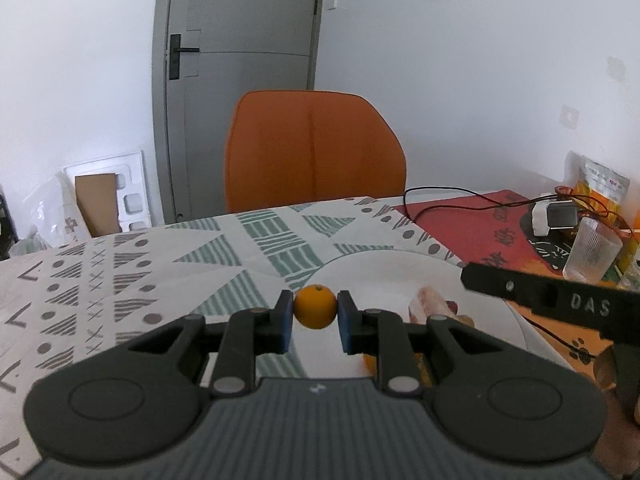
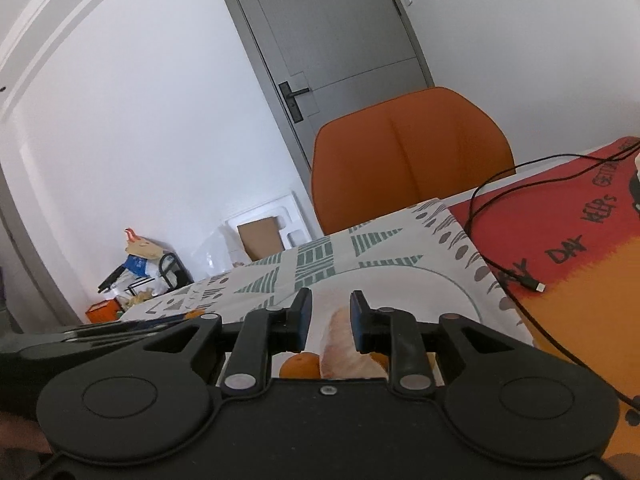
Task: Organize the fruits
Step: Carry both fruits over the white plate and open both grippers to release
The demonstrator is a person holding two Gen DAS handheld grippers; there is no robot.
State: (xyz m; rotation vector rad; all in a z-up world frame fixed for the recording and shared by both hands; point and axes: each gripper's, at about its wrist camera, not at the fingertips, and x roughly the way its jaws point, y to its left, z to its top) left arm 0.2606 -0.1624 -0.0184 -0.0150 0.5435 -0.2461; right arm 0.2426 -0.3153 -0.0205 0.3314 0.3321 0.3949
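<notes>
Holding a small orange (image 1: pixel 315 306) pinched in the left gripper (image 1: pixel 314 318), above the near-left rim of the white plate (image 1: pixel 384 268).

The orange looks light, firm and smooth, likely to roll; the pads grip across its widest part, a sound hold. The right gripper (image 2: pixel 330 322) hangs spread and empty over the plate, above a pale fruit (image 2: pixel 344 344) and another orange (image 2: pixel 300 366). Patterned cloth (image 1: pixel 160 264) lies beneath.

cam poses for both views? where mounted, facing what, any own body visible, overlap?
Left wrist: behind the left tool, facing the orange chair; tool clamps a small orange at the white plate edge; right tool's body shows at right.
Right wrist: behind the right tool, tilted, over the plate; pale fruit between its fingers, contact unclear.
Shared: chair, grey door, plate.
</notes>
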